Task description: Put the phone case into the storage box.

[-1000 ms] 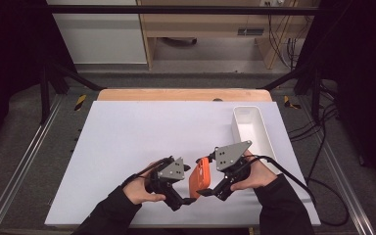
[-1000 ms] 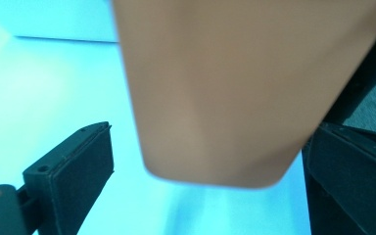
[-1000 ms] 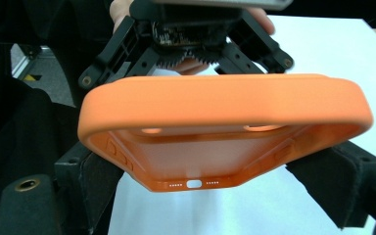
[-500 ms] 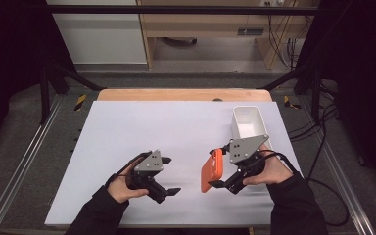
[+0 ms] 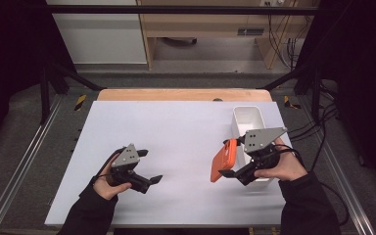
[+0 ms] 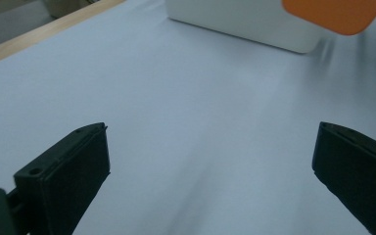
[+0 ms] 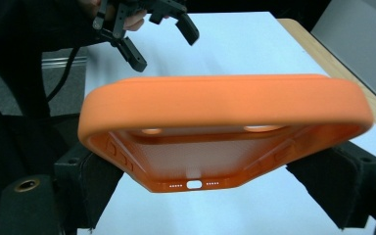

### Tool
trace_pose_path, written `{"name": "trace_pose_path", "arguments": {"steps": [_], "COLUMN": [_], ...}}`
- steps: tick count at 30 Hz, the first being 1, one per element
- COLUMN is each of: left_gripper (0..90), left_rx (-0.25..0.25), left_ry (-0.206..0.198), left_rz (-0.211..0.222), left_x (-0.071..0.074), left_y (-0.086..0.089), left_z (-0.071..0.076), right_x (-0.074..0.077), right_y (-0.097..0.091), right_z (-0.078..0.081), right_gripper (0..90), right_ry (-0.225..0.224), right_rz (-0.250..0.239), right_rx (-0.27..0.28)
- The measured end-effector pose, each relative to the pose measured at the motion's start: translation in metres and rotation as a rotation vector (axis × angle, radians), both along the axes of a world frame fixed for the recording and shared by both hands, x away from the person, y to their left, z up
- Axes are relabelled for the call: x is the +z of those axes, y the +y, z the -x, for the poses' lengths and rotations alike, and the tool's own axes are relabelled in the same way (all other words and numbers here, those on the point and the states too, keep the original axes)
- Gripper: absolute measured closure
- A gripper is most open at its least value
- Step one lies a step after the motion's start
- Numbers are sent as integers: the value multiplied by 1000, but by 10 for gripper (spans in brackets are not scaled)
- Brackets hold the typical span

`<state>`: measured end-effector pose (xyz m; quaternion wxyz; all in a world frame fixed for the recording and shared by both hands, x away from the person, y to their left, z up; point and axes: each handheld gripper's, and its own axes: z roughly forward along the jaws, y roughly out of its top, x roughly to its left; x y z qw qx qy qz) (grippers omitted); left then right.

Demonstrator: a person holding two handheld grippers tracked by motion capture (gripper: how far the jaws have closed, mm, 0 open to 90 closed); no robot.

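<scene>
Nearest the person, the left claw (image 5: 149, 166) hung open and empty over the white tabletop (image 5: 176, 132), well left of the white bin (image 5: 248, 120). The right claw (image 5: 230, 159) gripped the orange phone case (image 5: 223, 160) just beside that bin's near end.

Left hand (image 5: 108, 177) low over the near-left of the table, forearm in a black sleeve entering from the bottom edge. Left gripper (image 5: 152, 166) points toward the right side, jaws spread wide with nothing between them. Right hand (image 5: 284, 166) at near-right, sleeve also black, wrist angled inward. Right gripper (image 5: 230, 159) points left toward the other one, jaws clamped on an orange phone case (image 5: 223, 160), held clear of the surface.
</scene>
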<state>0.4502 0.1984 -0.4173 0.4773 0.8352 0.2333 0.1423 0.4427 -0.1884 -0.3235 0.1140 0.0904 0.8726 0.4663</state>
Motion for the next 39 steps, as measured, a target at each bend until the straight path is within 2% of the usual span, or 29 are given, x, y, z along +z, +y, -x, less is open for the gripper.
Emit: {"name": "trace_pose_path", "arguments": {"steps": [7,13,25,29,36,39], "left_gripper": [0,0,0,0,0,0], "left_rx": [65,101,168,184,219,229], "left_ry": [-7,-2,-7,-7,2,8], "left_rz": [9,18,26,31,44,48], "left_x": [-3,-6,-8,-10,-16,-18], "left_y": [19,32,48,53,64,66], "left_z": [-1,-2,-3,-3,-6,-6], "right_x": [5,8,20,23,31,35], "right_y": [-7,-13,-20,-21,-21,-21], "right_z": [-4,-8,-19,-22,-25,-28], "right_gripper": [156,156,156,156,156,157], "right_ry": [-11,-13,-24,-27,-42,-52], "right_rz": [-9,-15,-33,-30,-51,-52], "right_rx": [-75,-144,-290,-321,-342,-374]}}
